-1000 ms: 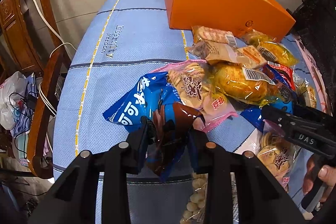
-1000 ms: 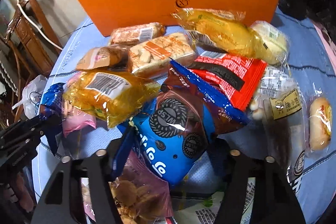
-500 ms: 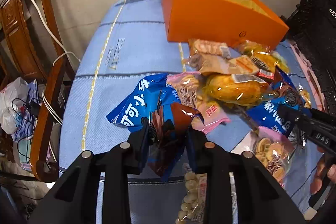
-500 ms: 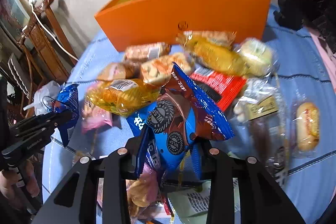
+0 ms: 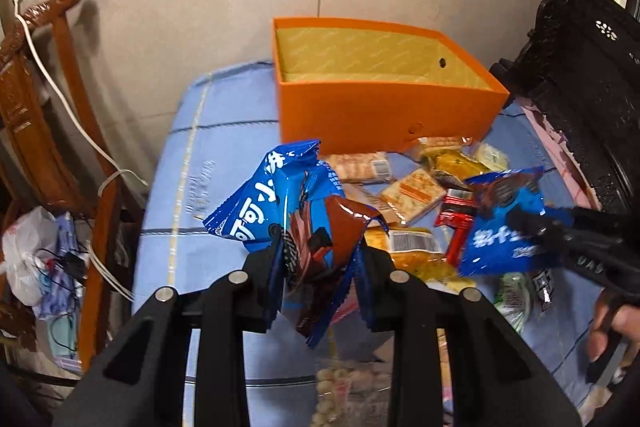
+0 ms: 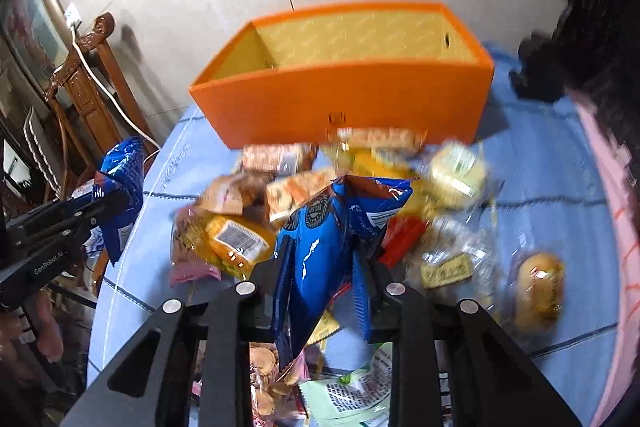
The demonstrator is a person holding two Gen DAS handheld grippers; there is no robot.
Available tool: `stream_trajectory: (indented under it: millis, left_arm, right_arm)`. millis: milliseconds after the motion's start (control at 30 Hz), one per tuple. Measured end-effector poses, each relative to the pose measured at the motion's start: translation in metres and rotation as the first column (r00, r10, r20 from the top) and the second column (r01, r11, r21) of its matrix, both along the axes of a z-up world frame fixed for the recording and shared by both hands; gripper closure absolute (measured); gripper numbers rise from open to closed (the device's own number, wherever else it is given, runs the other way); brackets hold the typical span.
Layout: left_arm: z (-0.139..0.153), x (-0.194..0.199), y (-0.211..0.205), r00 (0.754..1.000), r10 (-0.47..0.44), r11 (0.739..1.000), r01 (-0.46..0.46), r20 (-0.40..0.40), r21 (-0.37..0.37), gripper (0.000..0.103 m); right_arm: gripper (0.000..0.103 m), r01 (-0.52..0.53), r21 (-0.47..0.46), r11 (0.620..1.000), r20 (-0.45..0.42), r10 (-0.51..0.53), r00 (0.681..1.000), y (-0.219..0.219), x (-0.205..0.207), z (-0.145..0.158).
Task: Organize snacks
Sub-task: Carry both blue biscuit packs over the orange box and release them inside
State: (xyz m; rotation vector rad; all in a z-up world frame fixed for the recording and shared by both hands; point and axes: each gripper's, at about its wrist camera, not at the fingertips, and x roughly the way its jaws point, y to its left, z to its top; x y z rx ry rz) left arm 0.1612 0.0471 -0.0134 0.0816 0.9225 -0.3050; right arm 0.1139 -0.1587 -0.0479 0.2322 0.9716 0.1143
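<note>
Left hand-held gripper (image 5: 320,263) stays clamped on a blue cocoa snack bag (image 5: 280,203), now lifted off the pile. Right hand-held gripper (image 6: 324,263) has just closed on a blue cookie bag (image 6: 336,227) and raised it too, so both look ready for the empty orange box (image 5: 384,107). Remaining snacks litter the blue-clothed surface (image 5: 224,123) between wooden chairs (image 5: 44,131) and a tiled wall.
</note>
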Motion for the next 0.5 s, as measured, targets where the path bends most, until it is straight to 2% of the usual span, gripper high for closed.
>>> stream_trajectory:
  millis: [100,267,400,500]
  left_arm:
    - [0.003,0.002,-0.012,1.000,-0.025,1.000,0.025,0.008,0.004,0.073]
    - [0.036,0.027,-0.033,0.995,-0.062,0.998,0.063,0.076,-0.015,0.073]
    - [0.073,0.072,-0.061,0.985,-0.094,0.996,0.093,0.147,0.010,0.073]
    - [0.079,0.117,-0.079,0.987,-0.086,0.996,0.086,0.133,0.006,0.073]
  right_arm:
    - [0.076,0.003,0.010,1.000,0.045,-0.004,0.999,0.000,0.000,0.013]
    - [0.077,-0.008,-0.001,1.000,0.175,0.008,0.985,-0.009,0.026,0.069]
    - [0.077,0.017,-0.029,0.999,0.264,-0.009,0.965,-0.026,0.069,0.109]
    - [0.077,0.042,-0.033,0.999,0.270,-0.032,0.962,-0.039,0.107,0.116]
